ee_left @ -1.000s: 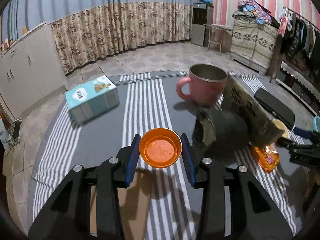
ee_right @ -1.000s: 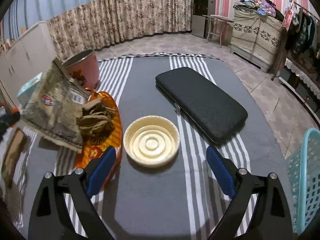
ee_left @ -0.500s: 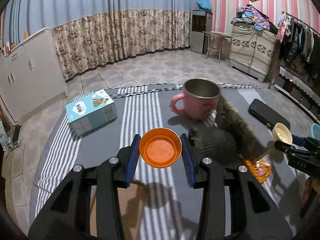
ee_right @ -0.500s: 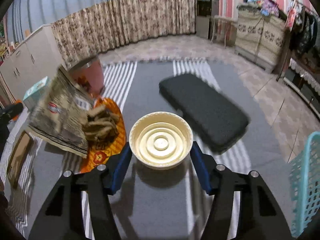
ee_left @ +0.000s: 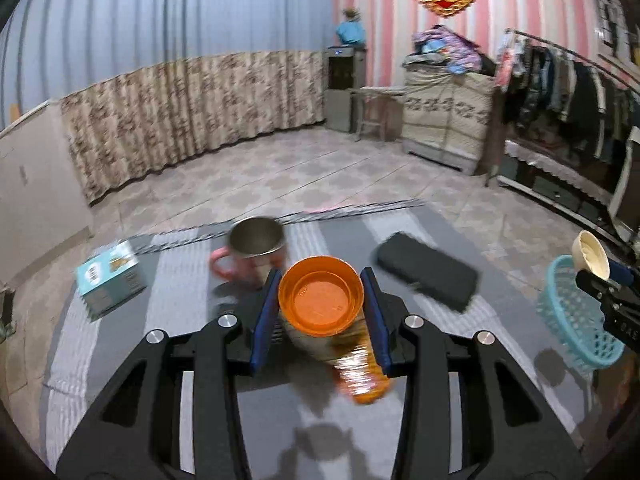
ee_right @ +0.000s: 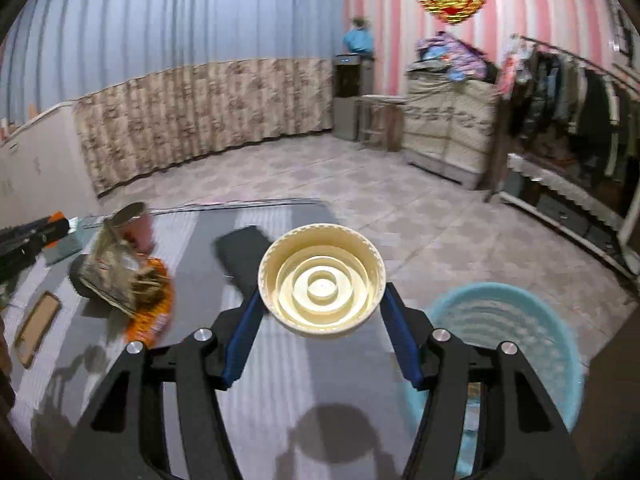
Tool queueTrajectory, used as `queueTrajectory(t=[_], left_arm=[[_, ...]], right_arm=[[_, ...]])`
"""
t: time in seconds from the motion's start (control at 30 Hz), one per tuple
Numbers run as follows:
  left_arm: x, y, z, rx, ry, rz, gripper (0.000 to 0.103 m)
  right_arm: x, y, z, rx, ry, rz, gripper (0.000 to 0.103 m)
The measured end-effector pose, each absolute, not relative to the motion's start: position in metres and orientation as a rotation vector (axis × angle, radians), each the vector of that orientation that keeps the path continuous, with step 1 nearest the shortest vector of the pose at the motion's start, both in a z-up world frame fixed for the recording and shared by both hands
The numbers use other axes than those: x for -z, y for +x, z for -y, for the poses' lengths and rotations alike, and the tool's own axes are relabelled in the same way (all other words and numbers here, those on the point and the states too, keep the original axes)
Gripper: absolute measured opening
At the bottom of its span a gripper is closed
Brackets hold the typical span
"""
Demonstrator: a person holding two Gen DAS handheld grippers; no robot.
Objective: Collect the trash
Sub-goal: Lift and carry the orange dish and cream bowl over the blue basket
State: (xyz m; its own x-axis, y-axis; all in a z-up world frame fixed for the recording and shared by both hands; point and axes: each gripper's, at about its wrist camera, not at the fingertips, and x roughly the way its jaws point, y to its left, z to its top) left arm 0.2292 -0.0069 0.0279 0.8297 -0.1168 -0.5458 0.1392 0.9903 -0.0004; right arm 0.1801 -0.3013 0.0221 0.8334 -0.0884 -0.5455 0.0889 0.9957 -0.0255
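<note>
two lids are up off the desk, one in each gripper. the left gripper (ee_left: 321,295) is clamped on an orange lid (ee_left: 321,295), its blue pads pressing the rim from both sides, the hollow face turned toward the camera. the right gripper (ee_right: 322,286) is closed the same way on a cream lid (ee_right: 322,286) with raised rings inside, both pads against its rim.

below the cream lid and to the right sits a light blue basket (ee_right: 532,332), partly under the right gripper's arm; it stands past the desk's right edge. in the left wrist view the same basket (ee_left: 576,320) shows at the far right, with the cream lid (ee_left: 591,255) held just above its rim.

the desk (ee_right: 304,380) wears a grey cloth with pale stripes. on it lie a black flat case (ee_left: 426,276), a pink mug (ee_left: 250,252) with a metal inside, a teal box (ee_left: 110,282) near the left edge, and a crumpled orange wrapper (ee_right: 150,312) with a torn printed packet (ee_right: 114,272) resting on it, close by the mug. a brown flat piece (ee_right: 38,326) lies near the desk's left side. the pictures are blurred, so finer detail on the packet cannot be read.
</note>
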Motion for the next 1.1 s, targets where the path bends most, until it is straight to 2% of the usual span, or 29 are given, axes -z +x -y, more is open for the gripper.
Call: queueTrajectory(t=[0.53, 1.1], left_arm=[[-0.017, 0.220, 0.173, 0.350, 0.127, -0.569, 0.039], [0.025, 0.214, 0.300, 0.539, 0.208, -0.578, 0.039]], right_arm=[[-0.024, 0.127, 0.456, 0.372, 0.092, -0.493, 0.060], [0.011, 0.126, 0.485, 0.366, 0.162, -0.437, 0.060]])
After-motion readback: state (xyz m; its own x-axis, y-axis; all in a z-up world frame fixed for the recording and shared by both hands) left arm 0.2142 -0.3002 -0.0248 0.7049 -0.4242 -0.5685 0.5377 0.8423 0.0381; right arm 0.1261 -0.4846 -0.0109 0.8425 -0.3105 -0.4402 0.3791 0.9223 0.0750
